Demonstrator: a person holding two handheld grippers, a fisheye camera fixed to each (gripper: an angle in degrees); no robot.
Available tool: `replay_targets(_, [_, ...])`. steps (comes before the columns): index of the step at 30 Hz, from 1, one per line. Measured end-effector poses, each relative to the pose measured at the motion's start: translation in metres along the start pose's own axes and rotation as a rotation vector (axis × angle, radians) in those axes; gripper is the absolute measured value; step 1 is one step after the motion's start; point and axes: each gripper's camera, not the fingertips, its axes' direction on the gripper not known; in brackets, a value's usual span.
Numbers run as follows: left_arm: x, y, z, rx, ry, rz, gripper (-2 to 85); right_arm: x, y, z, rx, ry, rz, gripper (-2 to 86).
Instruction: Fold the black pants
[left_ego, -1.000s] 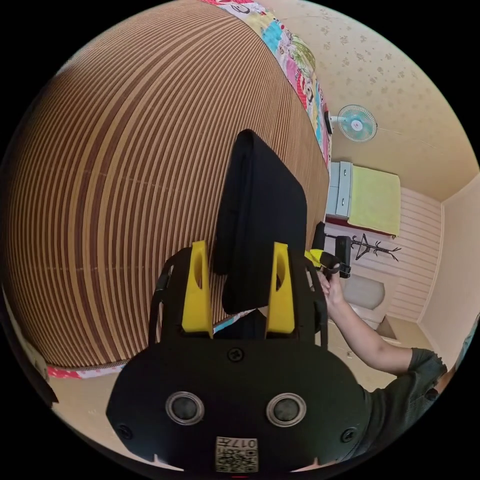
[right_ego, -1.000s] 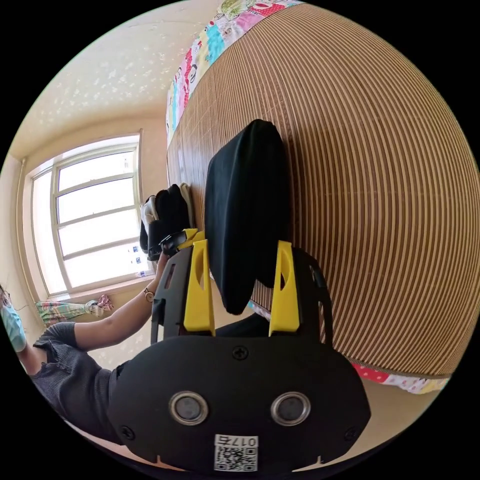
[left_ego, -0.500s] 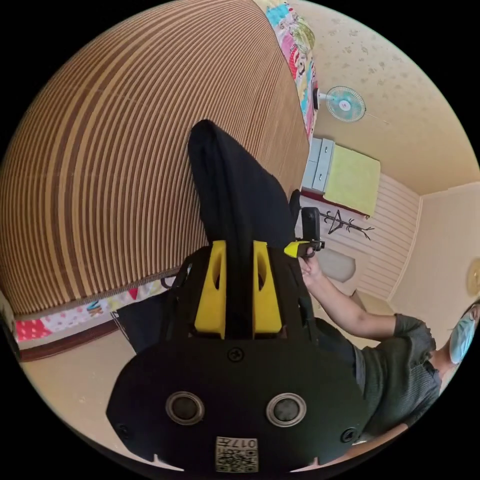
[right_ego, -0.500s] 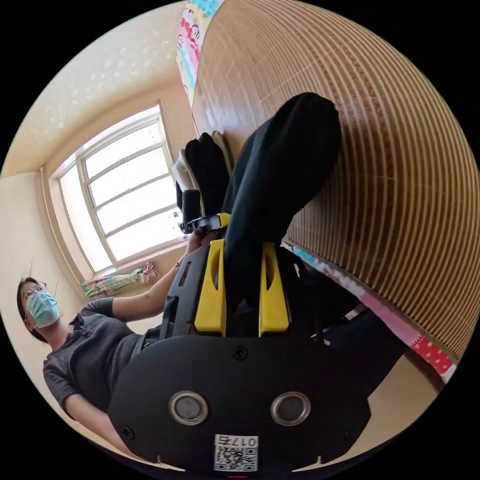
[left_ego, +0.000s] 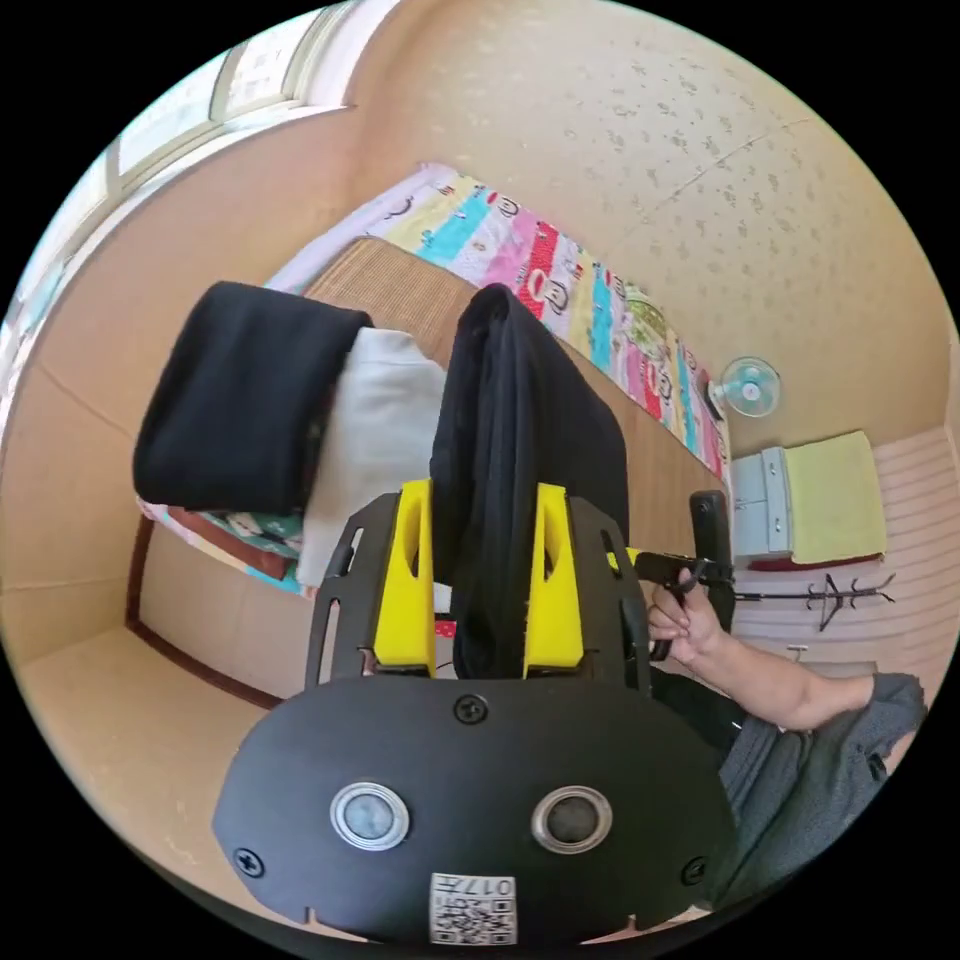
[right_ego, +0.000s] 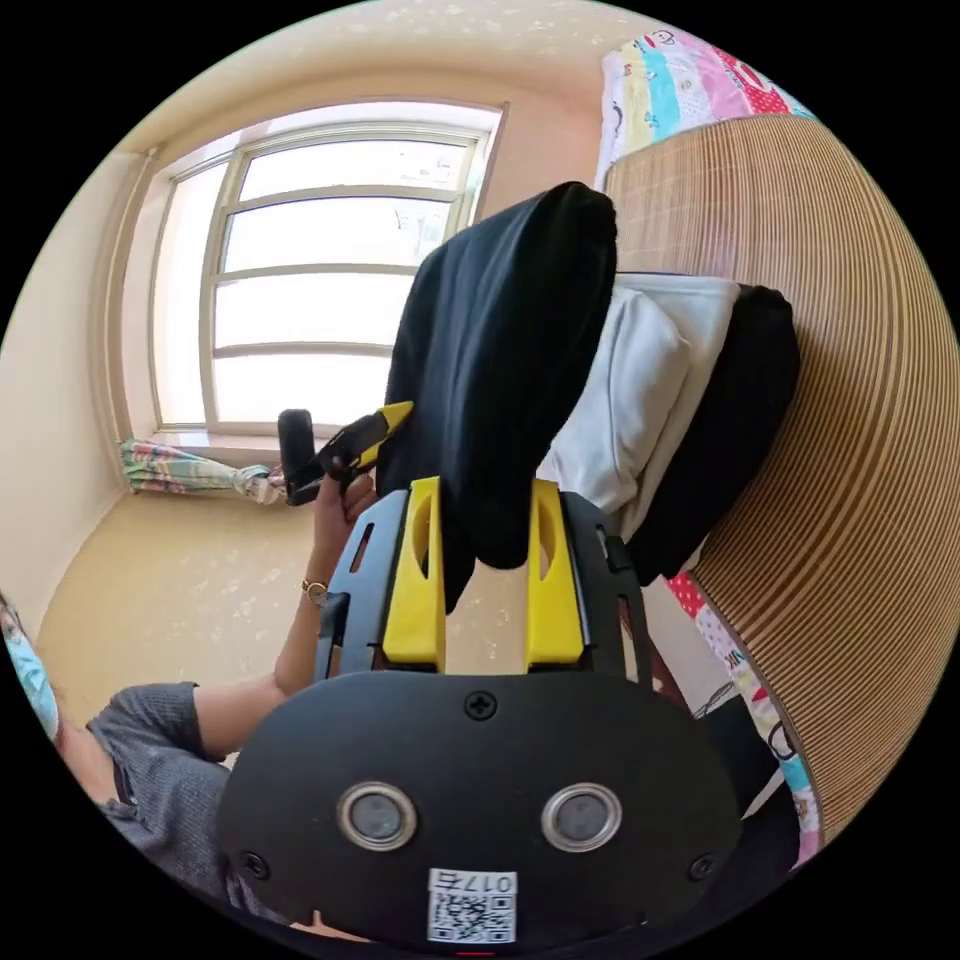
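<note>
1. The left gripper clamps the folded black pants between both jaws.
2. The right gripper likewise pinches them, raised beside the stacked clothes at the bamboo mat's corner.

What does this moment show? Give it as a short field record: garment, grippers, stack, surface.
garment: black pants, folded into a thick bundle, held up
left gripper: shut on the bundle
right gripper: bundle between its jaws, whether it grips is unclear
stack: black garment on white garment, near the bed's end
surface: bamboo mat on the bed
</note>
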Motion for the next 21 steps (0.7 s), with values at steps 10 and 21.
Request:
replay_targets(10, [-0.040, 0.175, 0.066, 0.095, -0.066, -0.459, 5.7, 0.167, 0.174, -0.183, -0.016, 0.145, 0.451, 0.7])
replay_targets(21, [0.131, 0.217, 0.324, -0.559, -0.073, 0.134, -0.9, 0.149, 0.630, -0.407, 1.557, -0.187, 0.830, 0.4])
